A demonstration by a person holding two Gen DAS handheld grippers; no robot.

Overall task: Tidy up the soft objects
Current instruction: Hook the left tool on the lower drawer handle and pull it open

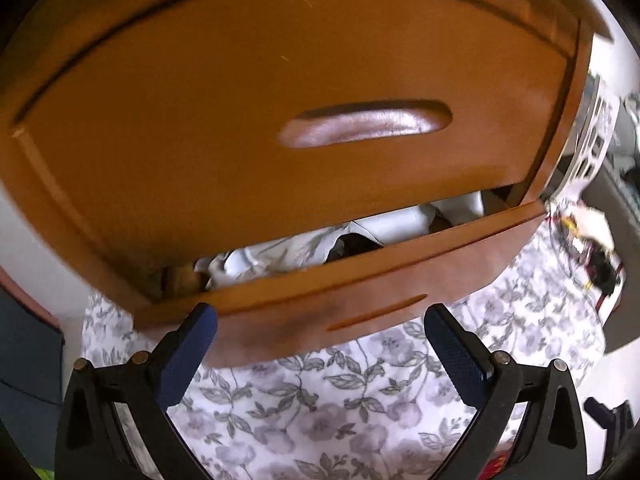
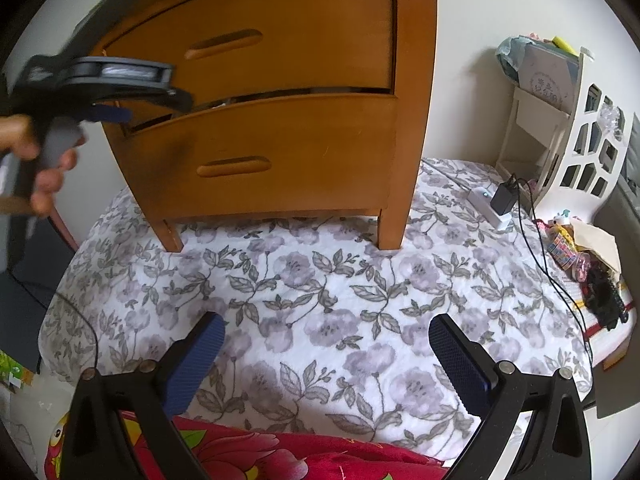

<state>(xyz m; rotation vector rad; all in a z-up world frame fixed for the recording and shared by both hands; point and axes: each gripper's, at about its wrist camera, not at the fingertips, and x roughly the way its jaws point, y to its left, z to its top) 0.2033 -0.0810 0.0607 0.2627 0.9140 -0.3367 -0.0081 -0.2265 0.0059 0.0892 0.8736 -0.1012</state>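
- Left wrist view: left gripper (image 1: 320, 320) w/ jaws wide, nothing held, right up against the front of the orange-brown wooden two-drawer nightstand (image 1: 160, 152).
- Lower wooden drawer w/ slot handle (image 1: 400, 276) is ajar; white and dark soft crumpled cloth items (image 1: 280, 252) lie inside, showing thru the gap under the upper drawer w/ oval recessed handle (image 1: 366, 122).
- Soft items sit just above and beyond the jaw tips, behind the drawer's top edge; left blue pad looks to be at or touching the drawer front, can't tell for sure (blur).
- Risk, my guess: cloth bunched high near the gap could catch under the upper drawer if the lower one gets pushed shut, or jam it. A jaw tip could also slip off the smooth wood.
- Right wrist view: right gripper (image 2: 326, 336) w/ jaws wide, empty, hovering over the white quilted bedspread w/ grey floral print (image 2: 320, 280), well apart from the nightstand standing on it.
- Red floral padded fabric (image 2: 260, 456) lies at bottom edge, just under/behind the right jaws, prob. another soft thing to sort.
- Person's hand (image 2: 44, 168) holds the left gripper at the drawer gap, top left.
- Risk: black cable (image 2: 536, 248) and white power strip (image 2: 486, 204) lie near on the bed, could snag.
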